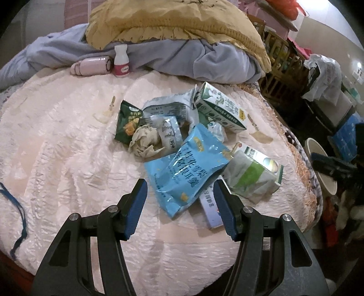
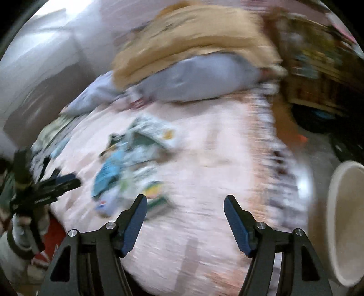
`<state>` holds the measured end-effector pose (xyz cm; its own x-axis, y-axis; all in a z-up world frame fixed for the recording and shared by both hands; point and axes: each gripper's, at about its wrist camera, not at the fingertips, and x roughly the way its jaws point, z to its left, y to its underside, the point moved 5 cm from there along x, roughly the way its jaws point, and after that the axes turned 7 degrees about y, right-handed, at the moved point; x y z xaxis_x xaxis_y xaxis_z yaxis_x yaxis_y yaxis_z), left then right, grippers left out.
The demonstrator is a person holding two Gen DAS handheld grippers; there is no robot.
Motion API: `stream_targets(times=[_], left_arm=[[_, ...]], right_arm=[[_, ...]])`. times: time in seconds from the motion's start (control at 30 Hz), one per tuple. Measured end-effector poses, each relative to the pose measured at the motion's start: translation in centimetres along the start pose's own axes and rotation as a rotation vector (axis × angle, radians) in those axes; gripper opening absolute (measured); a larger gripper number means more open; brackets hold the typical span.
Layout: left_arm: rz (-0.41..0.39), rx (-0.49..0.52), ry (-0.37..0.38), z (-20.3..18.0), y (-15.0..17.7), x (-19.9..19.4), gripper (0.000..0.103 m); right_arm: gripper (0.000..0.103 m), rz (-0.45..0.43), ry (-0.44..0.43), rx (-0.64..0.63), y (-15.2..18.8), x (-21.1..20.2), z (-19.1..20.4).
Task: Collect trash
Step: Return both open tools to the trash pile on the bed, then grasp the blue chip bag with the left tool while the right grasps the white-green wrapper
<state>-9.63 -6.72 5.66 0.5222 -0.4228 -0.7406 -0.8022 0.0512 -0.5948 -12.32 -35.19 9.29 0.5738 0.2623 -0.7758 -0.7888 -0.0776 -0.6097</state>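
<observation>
Bed covered by a pale pink textured blanket, seen from the left wrist, with a heap of trash near its middle. Counted in the heap: one blue pouch, nearest the left claw and lying partly between its two blue pads; one green packet; one crumpled paper ball touching that packet; two silvery-white wrappers; two green-and-white cartons, one upper carton beyond the pouch and one lower carton to its right; one flat white box under the pouch's corner. Left claw released, pads apart and pressing nothing, held just above the blanket. Apart from the heap, by the far bedding: one small white bottle standing upright, one pink case lying beside it. Behind these, one grey-blue cover with one mustard cushion on top. One blue cord at the left edge. One pale bin beside the bed's right edge, with the right claw dark in front of it. Right wrist view heavily blurred: right claw released, nothing between its pads, over bare blanket; heap up and to the left; bin at the right edge; left claw at the left, gripped by one hand.
</observation>
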Motion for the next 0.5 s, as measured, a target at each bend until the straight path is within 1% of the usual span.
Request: stream_targets(times=[0.03,0.13,0.2,0.27,0.3,0.33,0.37,0.4,0.43,0.5], left_arm=[[0.002,-0.005,0.008,0.4,-0.1,0.2,0.059],[0.013,-0.005,0.026,1.1,-0.3,0.9,0.059],[0.023,0.002,0.046,1.5,-0.6,1.6,0.059],[0.03,0.012,0.062,1.6,-0.9,2.2,0.06],[0.033,0.021,0.068,1.6,-1.1,2.6,0.06],[0.034,0.036,0.073,1.6,-1.4,3.1,0.063],[0.036,0.049,0.076,1.5,-1.7,3.6,0.064],[0.037,0.057,0.078,1.5,-1.9,3.9,0.064],[0.04,0.069,0.082,1.5,-2.2,4.5,0.064],[0.064,0.094,0.08,1.4,-2.5,5.8,0.064]], right_arm=[[0.067,0.009,-0.019,-0.032,-0.2,1.1,1.9],[0.067,0.024,-0.052,-0.114,-1.0,4.0,6.1],[0.067,0.034,-0.039,-0.163,-1.4,5.7,7.6],[0.067,0.06,-0.022,-0.211,-1.4,7.6,8.9],[0.066,0.077,-0.021,-0.23,-1.2,8.5,9.4],[0.061,0.091,-0.02,-0.245,-1.1,9.2,9.8],[0.052,0.093,-0.016,-0.269,-0.9,9.6,10.3],[0.048,0.079,-0.011,-0.307,-0.6,9.8,11.0],[0.045,0.071,-0.006,-0.337,-0.3,9.7,11.4],[0.033,0.064,0.014,-0.378,0.3,9.9,12.1]])
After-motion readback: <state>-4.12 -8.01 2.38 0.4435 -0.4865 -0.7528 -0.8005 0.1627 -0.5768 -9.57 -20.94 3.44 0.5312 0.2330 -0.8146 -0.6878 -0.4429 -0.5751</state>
